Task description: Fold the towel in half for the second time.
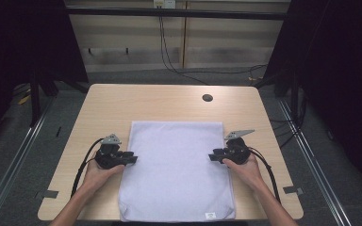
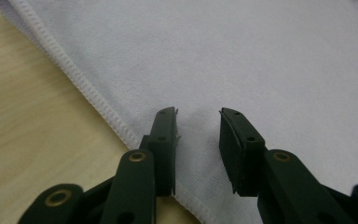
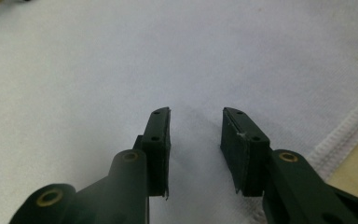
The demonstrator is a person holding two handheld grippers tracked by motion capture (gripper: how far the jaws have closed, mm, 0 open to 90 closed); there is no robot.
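Observation:
A pale lavender towel lies flat and folded on the wooden table, with a small white label near its front edge. My left gripper is at the towel's left hem, pointing inward. In the left gripper view its jaws stand apart just above the cloth, next to the stitched hem, with nothing pinched. My right gripper is at the towel's right edge, pointing inward. Its jaws also stand apart over the towel, the hem to their right.
A round cable hole sits in the table near the far right. Bare wood runs left of the towel. Cables hang behind the table, and dark curtains flank both sides. Tape marks lie near the front corners.

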